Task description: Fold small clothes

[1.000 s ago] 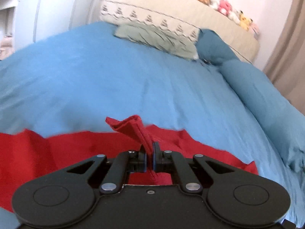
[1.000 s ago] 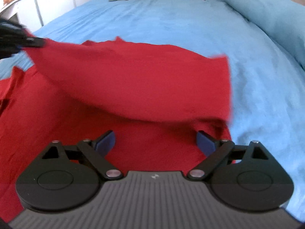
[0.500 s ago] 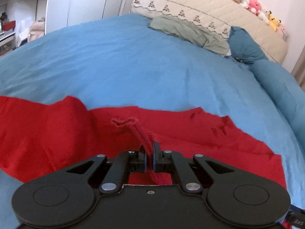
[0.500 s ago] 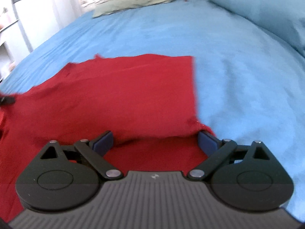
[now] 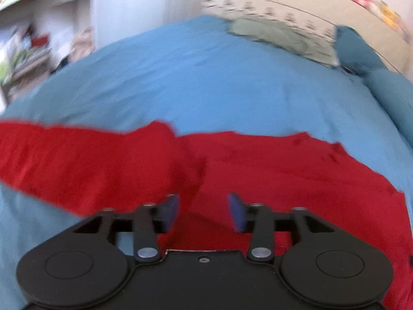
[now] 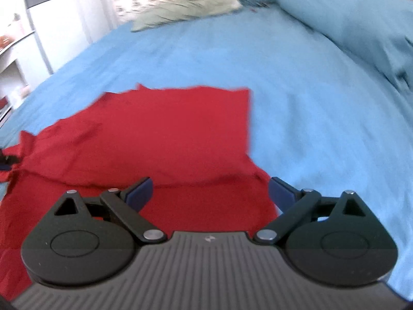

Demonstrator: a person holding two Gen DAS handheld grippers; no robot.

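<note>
A red garment (image 5: pixel 284 170) lies on the blue bedspread (image 5: pixel 206 85), its upper layer folded over. In the left wrist view a red part (image 5: pixel 85 160) stretches out to the left. My left gripper (image 5: pixel 204 210) is open just above the cloth and holds nothing. In the right wrist view the garment (image 6: pixel 167 134) lies folded, with a straight right edge. My right gripper (image 6: pixel 210 193) is wide open over its near edge and is empty. The left gripper's tip (image 6: pixel 6 161) shows at the cloth's left corner.
A green pillow (image 5: pixel 284 38) and a blue bolster (image 6: pixel 348 25) lie at the head of the bed (image 6: pixel 309 90). A cream headboard (image 5: pixel 296 7) carries soft toys. White shelves (image 5: pixel 38 51) stand to the left of the bed.
My left gripper has opened and let go of the red cloth corner it was pinching. The folded layer has come down flat on the garment. My right gripper stays open.
</note>
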